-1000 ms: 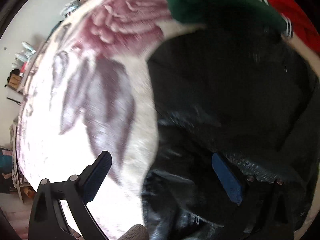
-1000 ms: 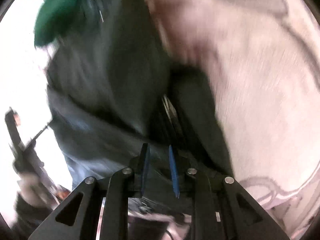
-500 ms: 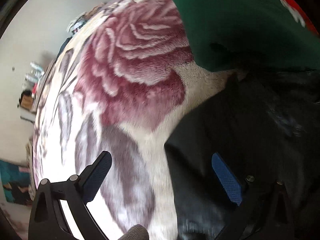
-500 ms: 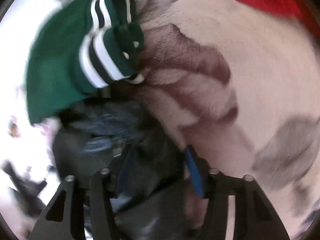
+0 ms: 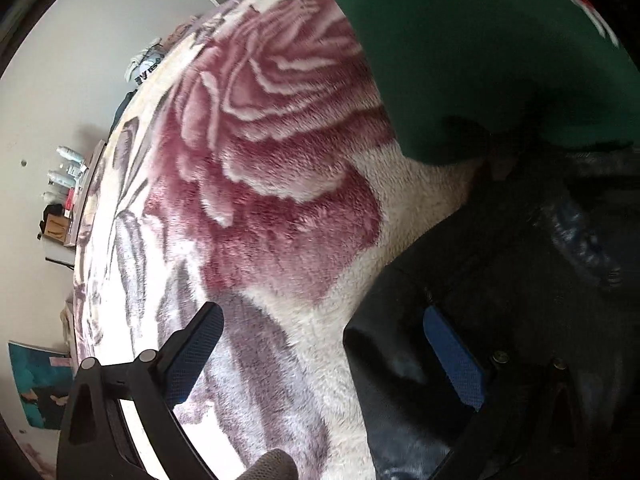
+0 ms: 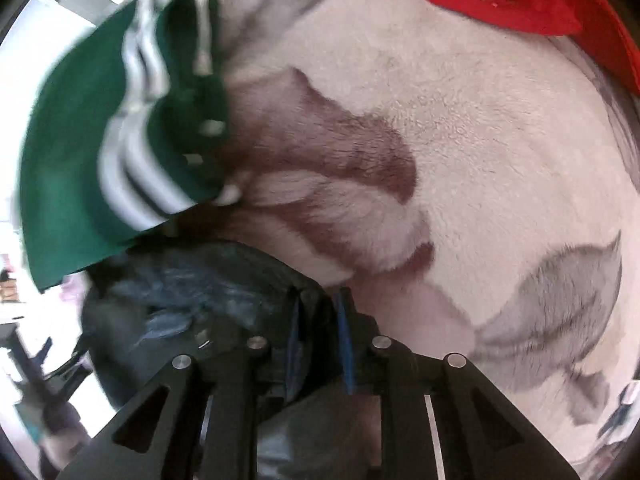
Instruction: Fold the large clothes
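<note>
Black, shiny leather-like jacket (image 6: 208, 300) is what your right gripper (image 6: 318, 332) pinches, a fold of it pressed between the blue pads; those jaws have just been closing tighter on it. You have dragged it across the plush rose-patterned blanket (image 5: 280, 184), and it now lies just below the green white-striped garment (image 6: 100, 152). Your left gripper (image 5: 320, 356) stands spread wide, empty, straddling the jacket's edge. Next, I judge, you lay this fold down.
</note>
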The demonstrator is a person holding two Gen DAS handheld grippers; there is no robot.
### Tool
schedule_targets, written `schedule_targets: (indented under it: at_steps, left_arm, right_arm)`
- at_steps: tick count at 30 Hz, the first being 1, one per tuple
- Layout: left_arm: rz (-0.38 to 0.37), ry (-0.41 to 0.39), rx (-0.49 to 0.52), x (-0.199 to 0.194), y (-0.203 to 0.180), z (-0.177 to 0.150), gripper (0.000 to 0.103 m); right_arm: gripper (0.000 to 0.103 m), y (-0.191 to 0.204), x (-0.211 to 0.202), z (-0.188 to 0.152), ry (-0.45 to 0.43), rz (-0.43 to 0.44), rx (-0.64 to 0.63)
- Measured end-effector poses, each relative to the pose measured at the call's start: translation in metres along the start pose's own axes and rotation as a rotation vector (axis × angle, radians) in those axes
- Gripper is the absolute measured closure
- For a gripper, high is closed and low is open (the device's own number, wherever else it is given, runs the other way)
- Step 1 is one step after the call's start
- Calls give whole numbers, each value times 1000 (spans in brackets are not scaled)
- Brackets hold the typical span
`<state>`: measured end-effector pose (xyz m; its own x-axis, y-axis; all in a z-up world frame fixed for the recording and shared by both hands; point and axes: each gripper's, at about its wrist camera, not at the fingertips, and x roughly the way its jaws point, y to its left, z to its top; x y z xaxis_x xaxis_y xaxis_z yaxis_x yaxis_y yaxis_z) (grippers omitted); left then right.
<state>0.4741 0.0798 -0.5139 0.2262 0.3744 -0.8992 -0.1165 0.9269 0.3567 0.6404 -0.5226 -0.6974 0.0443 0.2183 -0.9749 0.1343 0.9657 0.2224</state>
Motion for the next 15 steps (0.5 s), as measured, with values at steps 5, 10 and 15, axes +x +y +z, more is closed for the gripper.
schedule_targets:
  at_steps: [5,10,15]
  left_arm:
    - [16,38,11,22,-8,1,0]
    - [4,58,19,42,-13,1,0]
    - [-13,55,-4,34,-6,1,0]
  right_arm:
    - [84,6,-7,-15,-26,-106,-68]
    - [84,2,25,-16,56,-75,-77]
    - [79,-19,45,-3,135,-92,43]
